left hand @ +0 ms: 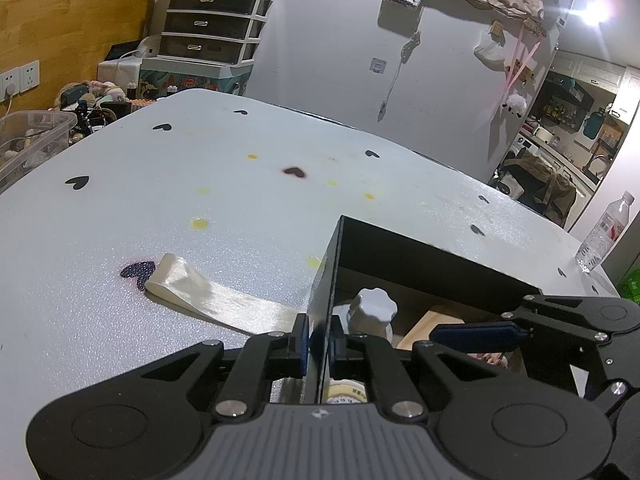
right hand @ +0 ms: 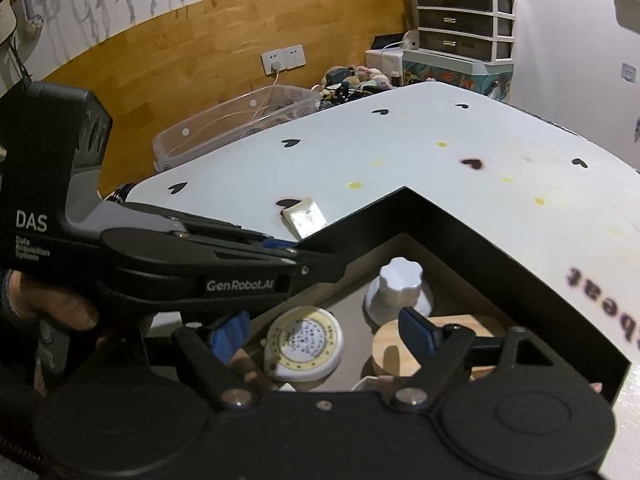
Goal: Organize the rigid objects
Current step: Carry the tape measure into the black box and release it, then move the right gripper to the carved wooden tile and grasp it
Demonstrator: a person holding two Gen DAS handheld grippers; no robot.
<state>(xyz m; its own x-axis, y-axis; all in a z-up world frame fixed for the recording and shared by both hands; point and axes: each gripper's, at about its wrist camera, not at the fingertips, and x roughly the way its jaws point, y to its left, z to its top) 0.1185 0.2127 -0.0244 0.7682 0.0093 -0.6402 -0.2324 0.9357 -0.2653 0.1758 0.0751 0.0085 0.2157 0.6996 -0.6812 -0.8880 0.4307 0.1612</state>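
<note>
A black box [left hand: 420,256] stands on the white table [left hand: 200,184]. My left gripper [left hand: 318,344] is shut on the box's left wall. Inside the box I see a white scalloped-cap jar [right hand: 400,284], a round white and yellow tape measure [right hand: 306,342] and a round wooden lid [right hand: 394,346]. My right gripper [right hand: 324,334] is open and empty, hovering over the box's contents. In the left wrist view the right gripper [left hand: 476,334] reaches into the box from the right. In the right wrist view the left gripper [right hand: 288,250] clamps the box [right hand: 480,248] edge.
A cream satin ribbon loop [left hand: 208,296] lies on the table left of the box. A clear plastic bin [right hand: 236,120] sits beyond the table's far left edge. A water bottle [left hand: 604,232] stands at the table's right corner. A drawer unit [left hand: 212,20] stands at the back.
</note>
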